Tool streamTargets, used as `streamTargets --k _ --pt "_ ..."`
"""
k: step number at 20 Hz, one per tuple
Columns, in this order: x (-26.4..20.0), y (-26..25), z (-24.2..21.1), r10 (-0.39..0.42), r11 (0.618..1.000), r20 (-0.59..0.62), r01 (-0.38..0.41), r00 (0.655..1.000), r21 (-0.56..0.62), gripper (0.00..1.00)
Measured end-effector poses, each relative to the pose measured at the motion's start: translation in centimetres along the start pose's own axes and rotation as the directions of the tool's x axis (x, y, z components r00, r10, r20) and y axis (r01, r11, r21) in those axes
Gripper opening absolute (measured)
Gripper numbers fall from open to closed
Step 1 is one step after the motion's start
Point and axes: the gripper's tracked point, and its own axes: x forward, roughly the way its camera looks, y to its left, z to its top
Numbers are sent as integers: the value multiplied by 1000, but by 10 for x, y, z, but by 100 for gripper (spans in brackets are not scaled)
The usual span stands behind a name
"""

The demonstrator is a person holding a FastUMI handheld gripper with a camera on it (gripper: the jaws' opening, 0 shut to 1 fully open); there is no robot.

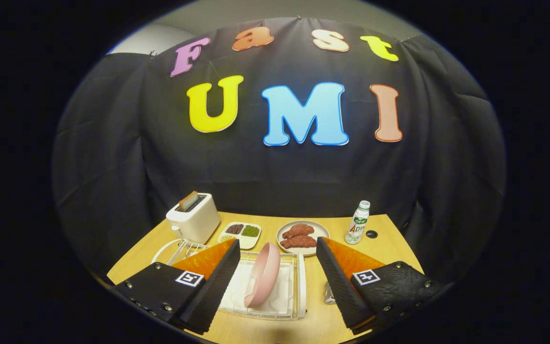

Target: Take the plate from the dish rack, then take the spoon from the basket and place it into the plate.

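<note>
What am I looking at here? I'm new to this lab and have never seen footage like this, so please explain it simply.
This comes from a fisheye camera riding on a hand-held gripper that a person carries; there is no robot arm. The two dark wedges at the bottom are its fingers, spread apart and holding nothing.

Between them, on a wooden table, a pink plate stands on edge in a white dish rack. Beyond the fingers sit a white toaster with a slice in it, a small divided dish, a plate of sausages and a small bottle. A wire basket peeks out past the left finger. Black cloth forms the booth wall.
</note>
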Motion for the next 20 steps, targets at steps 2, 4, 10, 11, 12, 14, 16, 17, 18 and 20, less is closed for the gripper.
streamTargets --k 2,4,10,11,12,14,16,17,18,20 --pt "19 5 -12 -5 1000 -86 4 996 -13 98" --pt "35 9 -22 0 1000 -150 1 989 5 98" --pt "78 1 -55 -106 994 -336 93 936 -54 97" --pt "84 1 -60 -119 993 -353 105 928 -59 96" --pt "88 -1 -64 -142 990 -369 124 918 -73 96" --pt "94 -10 -72 -217 975 -395 183 893 -123 96" --pt "97 -13 -75 -278 960 -402 240 872 -143 85" --pt "99 -18 -76 -315 949 -404 273 859 -159 81" --pt "100 -23 -80 -344 939 -411 299 844 -171 81" --pt "102 -25 -89 -363 932 -439 318 822 -177 65"
